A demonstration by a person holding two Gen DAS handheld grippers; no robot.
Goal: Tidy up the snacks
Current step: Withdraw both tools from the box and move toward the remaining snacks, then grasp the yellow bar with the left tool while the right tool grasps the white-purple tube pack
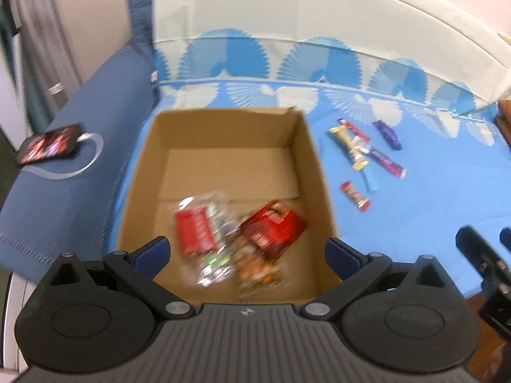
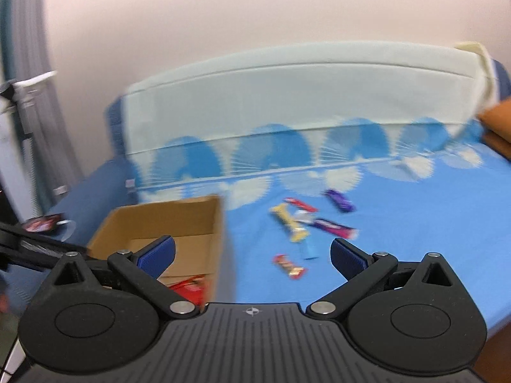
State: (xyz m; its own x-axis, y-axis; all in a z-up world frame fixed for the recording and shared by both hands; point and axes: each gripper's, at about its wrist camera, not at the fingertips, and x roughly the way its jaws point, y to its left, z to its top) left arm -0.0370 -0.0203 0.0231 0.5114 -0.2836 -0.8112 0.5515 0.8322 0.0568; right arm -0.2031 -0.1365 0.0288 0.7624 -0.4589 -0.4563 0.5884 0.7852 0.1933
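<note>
- The loose snack bars lie in a small scatter on the blue bedsheet (image 1: 431, 198), just right of the cardboard box (image 1: 300, 146): a yellow bar (image 1: 349, 146), a red bar (image 1: 357, 131), two purple bars (image 1: 388, 134) (image 1: 388, 161), a light-blue bar (image 1: 370, 182) and a short red-and-gold bar (image 1: 355, 196) nearest the camera.
- They look light, thin and foil-wrapped, so probably slick and easily crushed; the yellow, red and one purple bar overlap, so pinching one may drag its neighbours. The short red-and-gold bar (image 2: 288, 266) lies apart and looks the easiest pick, taken across its narrow width at the middle.
- The soft bed will likely give under a downward press, so a bar may sink or tilt as the pads close.
- Inside the box sit a red carton (image 1: 271, 226) and a clear crinkly packet with a red label (image 1: 198, 233), both toward the near end; motion blur hides finer detail.
- The left hand-held gripper (image 1: 246, 249) hangs above the box's near end, jaws spread wide, nothing between the blue pads (image 1: 151, 250).
- The right hand-held gripper (image 2: 252, 255) is likewise wide open and empty, above the bed, with the scattered bars ahead of it and the box (image 2: 179, 220) to its left.
</note>
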